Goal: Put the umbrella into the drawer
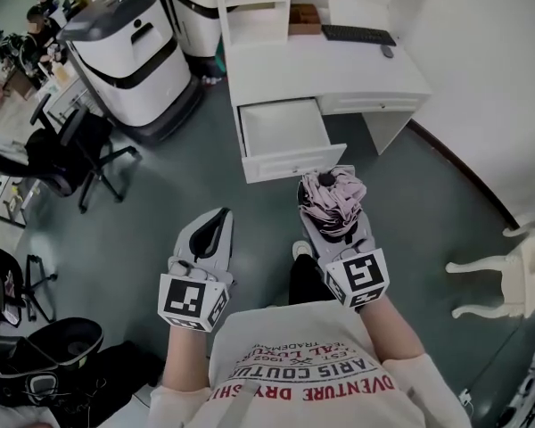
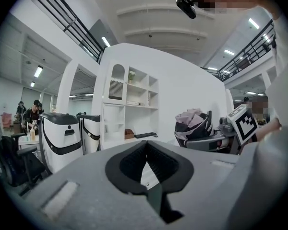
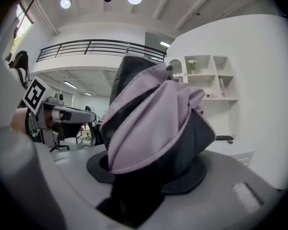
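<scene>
A folded umbrella [image 1: 333,201] of lilac and black cloth stands upright between the jaws of my right gripper [image 1: 333,210], which is shut on it. In the right gripper view the umbrella [image 3: 156,123] fills the middle and hides the jaw tips. The white desk's drawer [image 1: 282,130] is pulled open and looks empty; it lies just beyond the umbrella. My left gripper [image 1: 210,236] hovers to the left at about the same height, its jaws closed together with nothing in them. From the left gripper [image 2: 146,145] view, the umbrella [image 2: 194,121] shows at the right.
A white desk [image 1: 339,78] with a keyboard [image 1: 358,34] and shelves stands against the wall. Two white machines [image 1: 129,52] stand at the back left, a black office chair [image 1: 67,150] at the left. A white chair [image 1: 508,279] lies at the right.
</scene>
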